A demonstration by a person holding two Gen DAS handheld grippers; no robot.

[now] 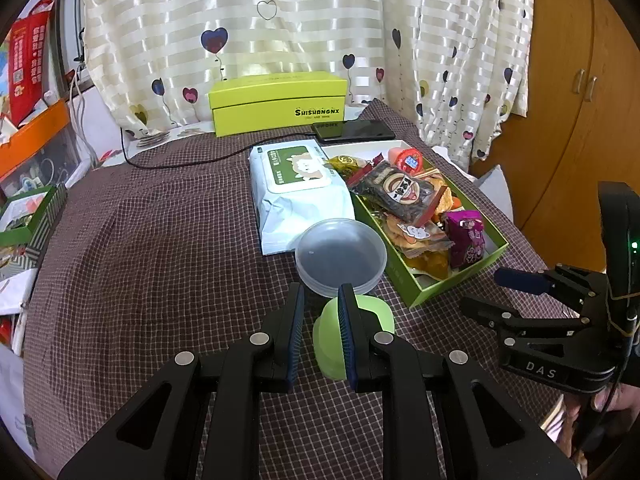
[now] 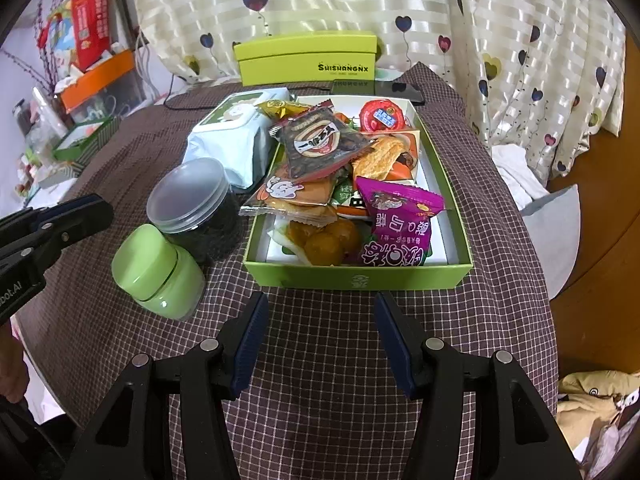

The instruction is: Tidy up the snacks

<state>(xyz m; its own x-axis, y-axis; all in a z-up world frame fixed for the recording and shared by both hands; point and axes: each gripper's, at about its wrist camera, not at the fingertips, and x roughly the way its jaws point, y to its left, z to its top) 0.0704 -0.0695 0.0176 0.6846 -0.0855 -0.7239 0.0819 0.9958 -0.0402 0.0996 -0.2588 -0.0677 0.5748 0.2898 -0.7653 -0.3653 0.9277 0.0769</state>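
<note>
Snacks: many small packs lie piled in the open green box (image 2: pixel 356 278), near the right edge of the checked cloth (image 2: pixel 320 360).
Purple pack (image 2: pixel 398 220): it stands at the near right end of the box and leans on the pile.
Dark pack with a round face picture (image 2: pixel 320 144): it lies on top of the pile, in the middle.
Red jelly cup (image 2: pixel 380 114): it sits at the far end of the box.
Yellow round snacks (image 2: pixel 324 240): they lie low at the near end, just beside the purple pack.
Clear jar (image 2: pixel 192 200): it has a see-through lid and dark stuff inside. It stands just left of the box.
Small green jar (image 2: pixel 158 272): it stands on the cloth in front of the clear jar, very close to it.
Wipes pack (image 1: pixel 296 188): pale blue with a green lid. It lies behind the clear jar, along the left side of the box.
Closed green box with letters (image 1: pixel 280 104): it stands at the back, by the heart curtain (image 1: pixel 248 20).
Black phone (image 1: pixel 354 130): it lies flat in front of the closed box.
Left gripper (image 1: pixel 320 332): its fingers are almost together with nothing between them. The small green jar shows behind the right finger.
Right gripper (image 2: pixel 320 340): its fingers are apart and hold nothing. It hangs over bare cloth in front of the box.
</note>
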